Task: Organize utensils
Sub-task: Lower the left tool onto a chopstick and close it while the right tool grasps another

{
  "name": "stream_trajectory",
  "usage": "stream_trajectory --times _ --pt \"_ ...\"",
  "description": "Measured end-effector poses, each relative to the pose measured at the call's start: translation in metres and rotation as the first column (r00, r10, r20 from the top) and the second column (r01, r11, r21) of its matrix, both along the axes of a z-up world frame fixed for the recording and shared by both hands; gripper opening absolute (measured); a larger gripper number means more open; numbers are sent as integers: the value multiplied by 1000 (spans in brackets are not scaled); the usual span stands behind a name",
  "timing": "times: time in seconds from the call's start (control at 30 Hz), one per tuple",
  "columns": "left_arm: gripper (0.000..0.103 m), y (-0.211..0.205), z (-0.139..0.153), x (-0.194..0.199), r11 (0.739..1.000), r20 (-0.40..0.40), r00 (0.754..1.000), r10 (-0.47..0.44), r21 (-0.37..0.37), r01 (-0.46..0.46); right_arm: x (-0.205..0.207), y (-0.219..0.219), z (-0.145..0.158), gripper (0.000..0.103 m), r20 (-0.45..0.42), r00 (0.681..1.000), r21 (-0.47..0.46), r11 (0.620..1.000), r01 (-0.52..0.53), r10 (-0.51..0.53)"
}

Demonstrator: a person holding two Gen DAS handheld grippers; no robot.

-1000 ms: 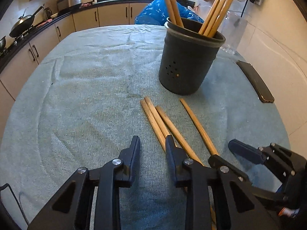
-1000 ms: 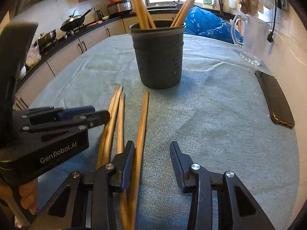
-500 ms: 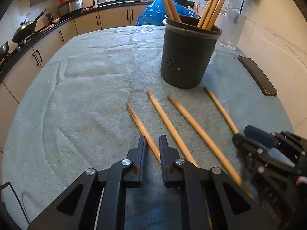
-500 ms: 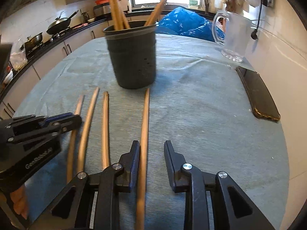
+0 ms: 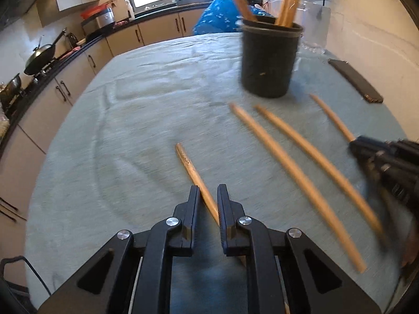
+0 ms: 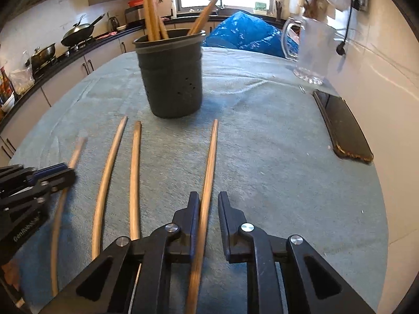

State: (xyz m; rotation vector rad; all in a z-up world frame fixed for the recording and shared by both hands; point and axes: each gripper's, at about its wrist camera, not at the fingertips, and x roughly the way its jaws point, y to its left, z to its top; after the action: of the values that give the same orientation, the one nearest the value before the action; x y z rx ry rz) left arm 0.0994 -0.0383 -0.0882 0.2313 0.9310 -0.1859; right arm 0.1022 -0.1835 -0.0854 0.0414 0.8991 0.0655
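Chopsticks lie on the surface: one chopstick (image 5: 195, 174) runs lengthwise between the left gripper (image 5: 207, 196) fingers, another (image 6: 208, 172) between the right gripper (image 6: 207, 202) fingers; neither visibly clamped. The holder (image 6: 171, 77) stands at upper centre.

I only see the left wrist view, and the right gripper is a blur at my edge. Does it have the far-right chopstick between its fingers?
Observer: Yes. In the right wrist view the right gripper straddles that chopstick. The stick lies against one finger, with a gap showing to the other, so it is not clamped.
Operator: Where does that stick's far tip end?
Observer: Just right of the base of the holder, a little nearer than it and not touching.
Operator: The pitcher is half hidden behind the holder for me. Where is its handle?
Observer: The glass pitcher stands right of the holder, with its handle on its left side, toward the blue bag.
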Motion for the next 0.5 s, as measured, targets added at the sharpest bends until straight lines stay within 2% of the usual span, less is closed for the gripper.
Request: stream_trajectory --times 0.17,0.37,0.43,0.5 --pt "14 34 3 -2 999 11 1000 15 31 -15 -17 -15 -1 15 -6 999 -6 999 37 -37" --pt "16 60 8 4 992 -39 998 57 -111 -61 -28 -30 -1 17 -7 997 19 997 80 -80" --pt "19 68 12 4 984 -45 996 72 -158 -78 -27 -28 0 23 -23 997 21 997 71 -71" --pt "23 73 12 3 977 -46 995 88 -189 -95 -26 -25 1 38 -38 997 20 998 63 -62"
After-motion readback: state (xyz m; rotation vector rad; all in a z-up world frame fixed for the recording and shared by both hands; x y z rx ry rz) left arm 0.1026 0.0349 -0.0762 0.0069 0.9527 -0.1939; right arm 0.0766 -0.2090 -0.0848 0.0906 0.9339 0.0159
